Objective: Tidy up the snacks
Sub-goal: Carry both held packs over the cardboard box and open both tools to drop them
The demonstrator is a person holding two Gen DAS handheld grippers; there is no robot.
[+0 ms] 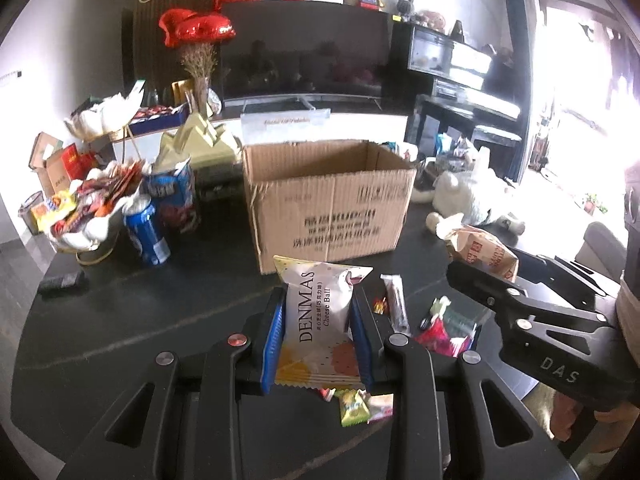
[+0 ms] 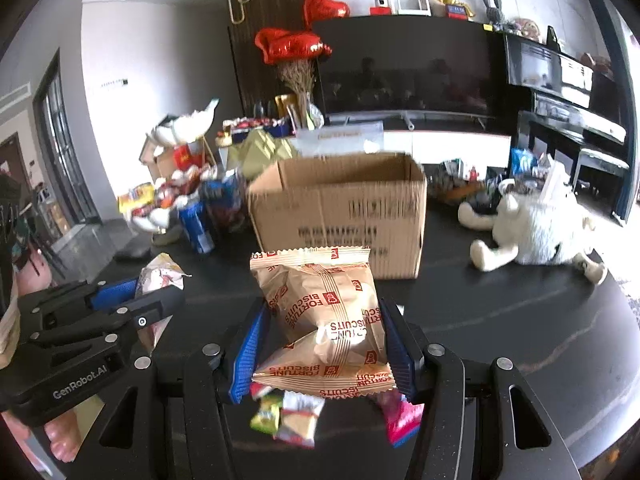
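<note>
My left gripper [image 1: 318,320] is shut on a white DENMAS Cheese Ball packet [image 1: 320,320], held above the dark table. My right gripper [image 2: 322,340] is shut on a tan Fortune Biscuits packet [image 2: 326,316]; it also shows in the left wrist view [image 1: 482,254]. An open cardboard box [image 1: 326,204] stands just beyond both packets, also in the right wrist view [image 2: 340,208]. Small loose snacks lie on the table under the grippers: a green one [image 1: 352,408], a pink one [image 1: 438,336] and a wrapped stick [image 1: 396,306].
A blue can [image 1: 146,232], a blue snack bag [image 1: 176,196] and a bowl of snacks [image 1: 92,208] stand left of the box. A white plush toy [image 2: 536,228] lies at the right. A TV [image 1: 304,56] stands behind. A dark remote [image 1: 62,280] lies at the left.
</note>
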